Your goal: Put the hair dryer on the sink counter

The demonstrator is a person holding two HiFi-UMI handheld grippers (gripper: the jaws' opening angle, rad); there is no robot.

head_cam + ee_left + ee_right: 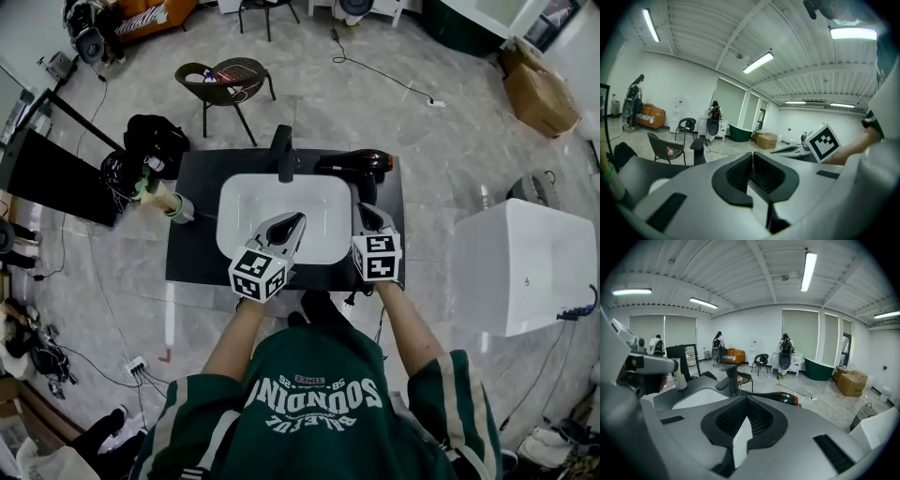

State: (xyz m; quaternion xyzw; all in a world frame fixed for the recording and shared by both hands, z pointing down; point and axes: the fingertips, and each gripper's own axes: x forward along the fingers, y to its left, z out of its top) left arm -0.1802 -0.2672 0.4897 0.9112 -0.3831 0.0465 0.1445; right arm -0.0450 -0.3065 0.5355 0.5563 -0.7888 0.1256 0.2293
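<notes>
Currently: hair dryer (pixel 356 165) lies on bench (pixel 192 253), behind-right of basin (pixel 246 202). Your left tool (pixel 298 217) over basin, your right tool (pixel 364 208) right of basin; both clenched, empty. Likely risk: right tool nudging hair dryer off the edge.

A: What is hidden of the hair dryer (pixel 361 165)?
B: In the head view, its handle's end is covered by the right claw (pixel 369 210); whether they touch cannot be told.
A: And the surface (pixel 192 253)?
B: Its near edge is masked by the left claw (pixel 294 223) and the right one.
</notes>
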